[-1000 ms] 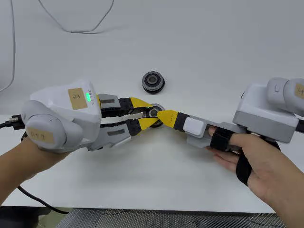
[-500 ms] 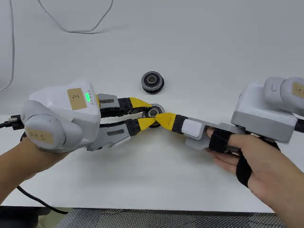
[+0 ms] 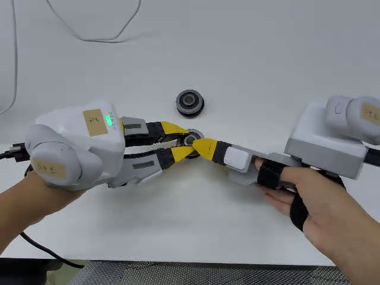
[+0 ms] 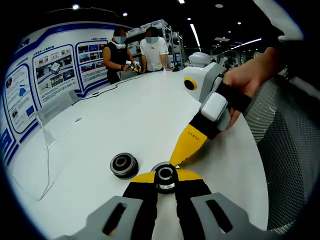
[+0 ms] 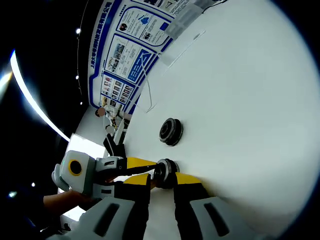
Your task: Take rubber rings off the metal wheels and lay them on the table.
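1. The left claw [image 3: 184,143] is closed tight on a small wheel [image 3: 191,139], holding it low over the surface [image 3: 255,65].
2. The right claw [image 3: 202,148] is narrowed onto the same wheel from the opposite side. I cannot tell whether it pinches the rubber ring alone.
3. A second wheel [image 3: 190,102] lies just beyond, toward the far edge.
4. Both wheels seem to carry their dark rings, so I judge the first removal underway and both rings left to lay down.
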Demonstrator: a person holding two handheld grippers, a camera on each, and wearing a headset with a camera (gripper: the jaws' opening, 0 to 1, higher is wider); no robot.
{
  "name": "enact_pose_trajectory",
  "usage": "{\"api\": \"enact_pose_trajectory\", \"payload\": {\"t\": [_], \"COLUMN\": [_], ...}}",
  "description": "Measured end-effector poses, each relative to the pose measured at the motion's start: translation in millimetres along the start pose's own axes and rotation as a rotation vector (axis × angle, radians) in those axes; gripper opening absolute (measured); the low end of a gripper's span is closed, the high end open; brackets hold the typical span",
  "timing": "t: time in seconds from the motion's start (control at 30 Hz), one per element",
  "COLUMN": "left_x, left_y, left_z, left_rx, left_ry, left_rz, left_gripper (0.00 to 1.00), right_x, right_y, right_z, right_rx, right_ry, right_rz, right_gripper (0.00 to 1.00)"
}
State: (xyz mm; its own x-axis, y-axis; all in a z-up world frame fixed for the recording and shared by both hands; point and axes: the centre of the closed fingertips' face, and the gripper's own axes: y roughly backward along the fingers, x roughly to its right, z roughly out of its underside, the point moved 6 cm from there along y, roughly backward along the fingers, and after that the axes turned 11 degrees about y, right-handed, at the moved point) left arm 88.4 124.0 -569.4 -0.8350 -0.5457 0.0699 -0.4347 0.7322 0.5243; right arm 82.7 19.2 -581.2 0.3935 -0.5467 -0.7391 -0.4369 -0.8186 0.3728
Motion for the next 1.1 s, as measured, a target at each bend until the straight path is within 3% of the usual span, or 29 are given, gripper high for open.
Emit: {"api": "enact_pose_trajectory", "payload": {"t": [0.57, 0.83, 1.1], "left_x": [1.4, 3.0, 3.3], "left_y": [0.0, 0.1, 0.3], "left_z": [-0.7, -2.2, -3.2], "left_rx": [-0.002, -0.002, -0.001], "left_ry": [0.000, -0.002, -0.002], "left_rz": [-0.004, -0.005, -0.004], "left_gripper": [0.12, 0.12, 0.12], "right_x": [-0.6, 1.4, 5.6], "right_y": [-2.6, 0.1, -0.1], "right_z": [-3.2, -4.2, -2.2], "right_rx": [-0.016, -0.013, -0.055], "right_ry": [0.053, 0.039, 0.018], "right_rz": [-0.019, -0.016, -0.032], "right_gripper": [0.22, 0.20, 0.17]}}
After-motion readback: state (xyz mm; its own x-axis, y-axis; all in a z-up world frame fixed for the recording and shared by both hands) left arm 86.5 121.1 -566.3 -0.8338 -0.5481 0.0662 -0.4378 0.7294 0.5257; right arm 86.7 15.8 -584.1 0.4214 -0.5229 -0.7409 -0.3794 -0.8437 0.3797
